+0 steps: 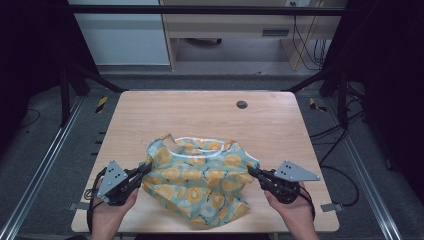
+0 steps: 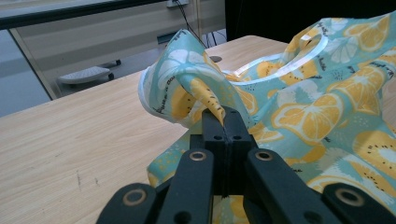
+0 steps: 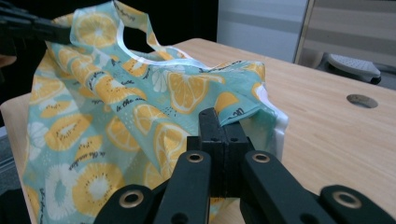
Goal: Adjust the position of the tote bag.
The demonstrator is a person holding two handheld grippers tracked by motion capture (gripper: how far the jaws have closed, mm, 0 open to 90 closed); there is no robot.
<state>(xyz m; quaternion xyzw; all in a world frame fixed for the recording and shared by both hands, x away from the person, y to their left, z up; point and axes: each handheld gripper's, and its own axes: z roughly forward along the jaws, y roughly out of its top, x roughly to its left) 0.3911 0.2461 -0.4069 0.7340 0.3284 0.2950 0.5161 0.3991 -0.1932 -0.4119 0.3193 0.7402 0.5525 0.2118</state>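
Two grippers pinch one garment: left gripper (image 1: 145, 170) clamped shut on its left edge, right gripper (image 1: 251, 171) clamped shut on its right edge. Citrus-print garment (image 1: 200, 175) looks light, thin, floppy, likely slippery; hems grip best. It sags between them on near half of table (image 1: 200, 107).

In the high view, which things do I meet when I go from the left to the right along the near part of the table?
Left gripper → citrus-print fabric bag, pinched at both sides → right gripper.
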